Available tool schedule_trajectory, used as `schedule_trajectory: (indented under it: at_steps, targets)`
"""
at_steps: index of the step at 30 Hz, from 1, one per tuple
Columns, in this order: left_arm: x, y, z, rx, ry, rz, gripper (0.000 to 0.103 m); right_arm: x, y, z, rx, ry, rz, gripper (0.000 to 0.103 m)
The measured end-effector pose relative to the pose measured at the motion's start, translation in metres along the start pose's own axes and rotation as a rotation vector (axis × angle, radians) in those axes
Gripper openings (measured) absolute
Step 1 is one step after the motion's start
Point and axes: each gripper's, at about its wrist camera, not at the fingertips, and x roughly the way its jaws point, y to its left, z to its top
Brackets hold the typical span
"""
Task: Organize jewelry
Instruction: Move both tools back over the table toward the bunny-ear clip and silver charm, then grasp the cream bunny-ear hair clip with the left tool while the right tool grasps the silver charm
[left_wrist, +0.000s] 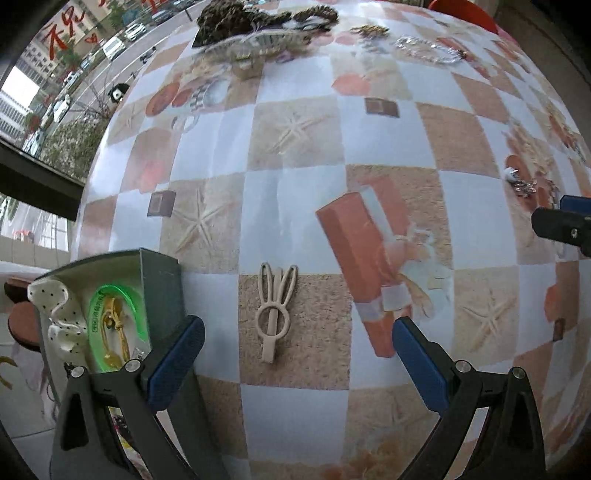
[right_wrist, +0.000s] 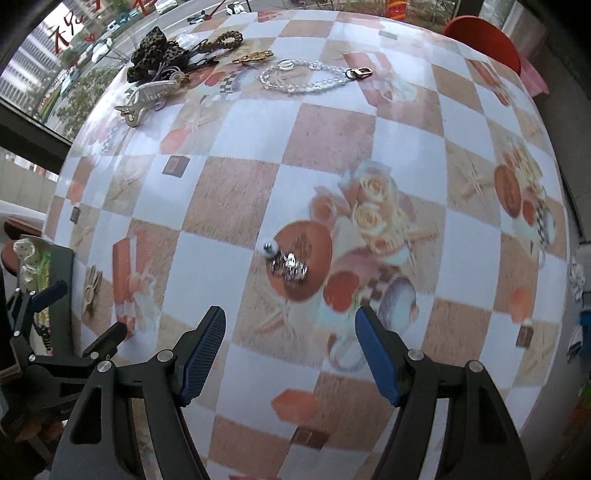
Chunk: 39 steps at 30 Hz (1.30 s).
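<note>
Both jaws hovering wide, gripping nothing

Left gripper (left_wrist: 297, 352) is straddling the beige bunny clip (left_wrist: 275, 312); right gripper (right_wrist: 290, 349) is hanging just short of the silver trinket (right_wrist: 288, 264) on the counter (right_wrist: 240, 192).

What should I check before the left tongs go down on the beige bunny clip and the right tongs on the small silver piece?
1. Left tongs open, nothing between them: ok.
2. Beige bunny clip lies flat between the two pads, apart from both: ok.
3. Grey box open at the clip's left, already holding a green ring and a dotted scrunchie: ok.
4. Right tongs open and empty: ok.
5. Small silver piece ahead of the right tongs, not yet between the pads: not ok.
6. Exact shape of the silver piece: cannot tell, blurred.
</note>
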Motion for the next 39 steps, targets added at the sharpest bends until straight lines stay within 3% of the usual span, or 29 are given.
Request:
schedule_trajectory:
  at_steps: [6, 11, 14, 16, 17, 19, 21, 29, 39]
  targets:
    - [0.004, 0.003, 0.001, -0.046, 0.008, -0.044, 0.103, 0.013, 0.001, 0.010, -0.016, 0.000, -0.010, 0.076]
    - [0.000, 0.002, -0.004, -0.050, 0.001, -0.084, 0.090, 0.016, 0.009, 0.014, -0.047, -0.022, -0.064, 0.065]
    - [-0.006, -0.004, -0.009, -0.036, -0.002, -0.088, 0.076, 0.016, 0.015, 0.014, -0.071, -0.031, -0.093, 0.050]
    - [-0.009, -0.007, -0.010, -0.031, -0.004, -0.092, 0.060, 0.014, 0.018, 0.014, -0.080, -0.031, -0.094, 0.039]
    - [-0.012, -0.010, -0.009, -0.028, -0.005, -0.093, 0.056, 0.014, 0.019, 0.015, -0.086, -0.030, -0.091, 0.029]
    - [-0.014, -0.013, -0.009, -0.023, -0.007, -0.101, 0.034, 0.014, 0.025, 0.016, -0.093, -0.030, -0.096, 0.012]
    - [-0.016, -0.015, -0.009, -0.018, -0.005, -0.106, 0.023, 0.014, 0.029, 0.013, -0.088, -0.030, -0.101, 0.009]
    - [-0.020, -0.004, -0.006, -0.072, -0.002, -0.154, 0.023, 0.004, 0.011, 0.003, 0.021, -0.024, -0.009, 0.009]
    - [-0.052, -0.005, -0.015, -0.059, -0.042, -0.188, 0.023, -0.013, 0.008, -0.028, 0.098, -0.008, 0.110, 0.009]
